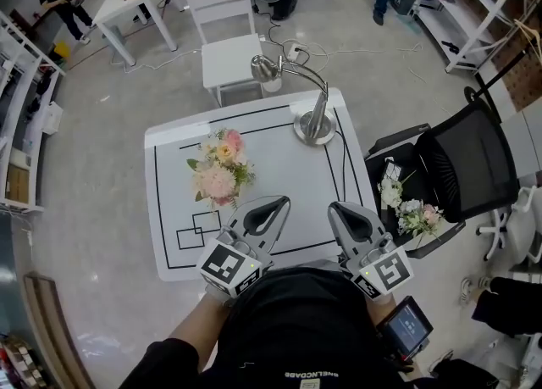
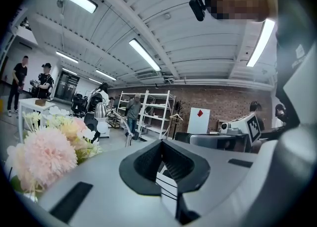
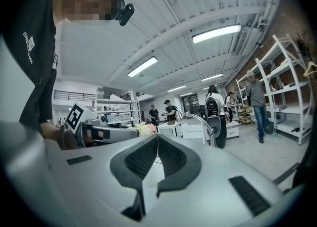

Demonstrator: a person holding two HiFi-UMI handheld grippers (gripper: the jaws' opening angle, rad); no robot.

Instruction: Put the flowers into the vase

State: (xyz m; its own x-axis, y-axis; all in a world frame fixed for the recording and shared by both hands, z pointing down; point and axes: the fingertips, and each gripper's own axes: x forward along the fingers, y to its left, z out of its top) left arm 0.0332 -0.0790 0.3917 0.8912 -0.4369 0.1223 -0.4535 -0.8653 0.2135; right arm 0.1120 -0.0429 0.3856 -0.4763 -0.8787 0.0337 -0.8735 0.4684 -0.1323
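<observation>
A bunch of pink, peach and white flowers (image 1: 218, 169) stands on the white table (image 1: 279, 167) left of centre; whatever holds it is hidden under the blooms. More loose flowers (image 1: 408, 209) lie on the black chair to the right. My left gripper (image 1: 275, 206) is shut and empty over the table's near edge, just right of the bunch, whose blooms (image 2: 45, 157) fill the left of its own view. My right gripper (image 1: 340, 210) is also shut and empty, beside it to the right. In the right gripper view the jaws meet, and the bunch (image 3: 146, 129) shows far off.
A silver gooseneck lamp (image 1: 314, 116) stands at the table's far right, its cable running down the right side. A white chair (image 1: 230, 57) sits behind the table. A black office chair (image 1: 461, 163) stands at the right. Shelving and several people are farther away.
</observation>
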